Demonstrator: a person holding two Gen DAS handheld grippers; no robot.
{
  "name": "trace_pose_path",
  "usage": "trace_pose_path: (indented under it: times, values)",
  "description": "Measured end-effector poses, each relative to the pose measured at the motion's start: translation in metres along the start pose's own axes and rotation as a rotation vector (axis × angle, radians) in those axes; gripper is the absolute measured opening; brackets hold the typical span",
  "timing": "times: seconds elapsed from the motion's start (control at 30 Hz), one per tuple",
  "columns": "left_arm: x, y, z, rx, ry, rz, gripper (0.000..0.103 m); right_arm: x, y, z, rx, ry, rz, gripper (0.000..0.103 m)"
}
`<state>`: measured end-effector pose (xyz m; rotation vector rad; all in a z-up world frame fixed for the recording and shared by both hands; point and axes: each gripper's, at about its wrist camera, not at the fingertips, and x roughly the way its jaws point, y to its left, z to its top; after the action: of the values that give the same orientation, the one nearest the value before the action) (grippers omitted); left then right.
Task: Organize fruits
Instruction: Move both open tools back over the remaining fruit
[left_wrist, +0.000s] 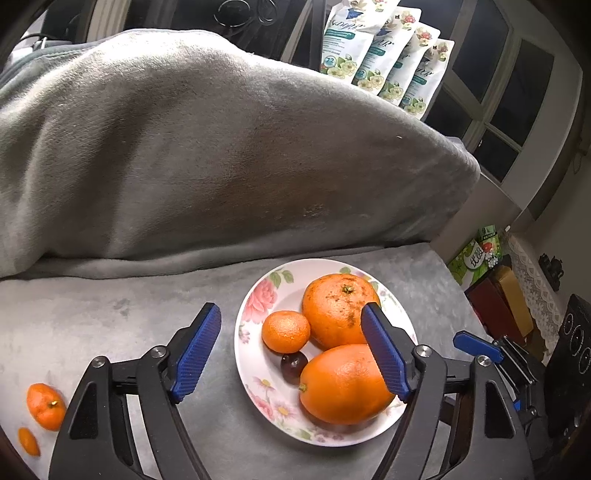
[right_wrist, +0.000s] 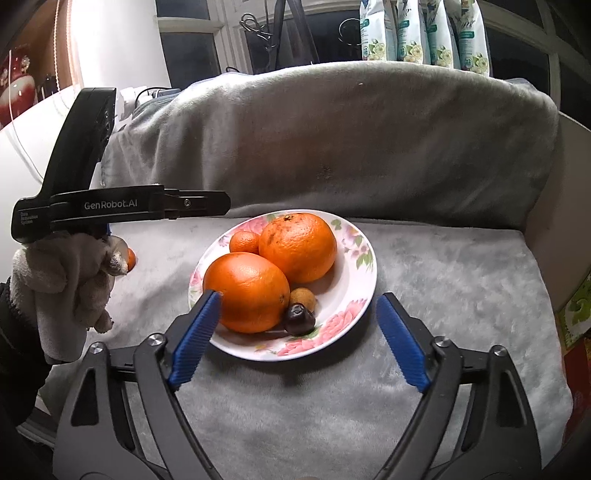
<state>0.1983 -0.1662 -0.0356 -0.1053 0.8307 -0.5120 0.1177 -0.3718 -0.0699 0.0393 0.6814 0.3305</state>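
Fruits on plate | both fingers wide, empty | L view only: 2 loose mandarins | R only: longan

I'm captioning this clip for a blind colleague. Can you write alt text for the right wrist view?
A floral plate on a grey blanket holds two large oranges, a small mandarin, a brownish round fruit and a dark one. The right hand-held gripper stands open and empty before it. At left, a gloved hand holds the left hand-held gripper.
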Motion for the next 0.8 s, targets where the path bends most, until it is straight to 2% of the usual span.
trace_pose_path:
  times: [0.5,0.8]
  values:
    - [-0.023,-0.016,0.001,0.045,-0.065,0.027,0.079,-0.010,0.006,0.000,-0.016,-0.001,-0.024,0.089]
    - [-0.047,-0.022,-0.003,0.055,-0.106,0.012,0.079,-0.022,0.010,0.000,-0.008,-0.018,-0.037,0.089]
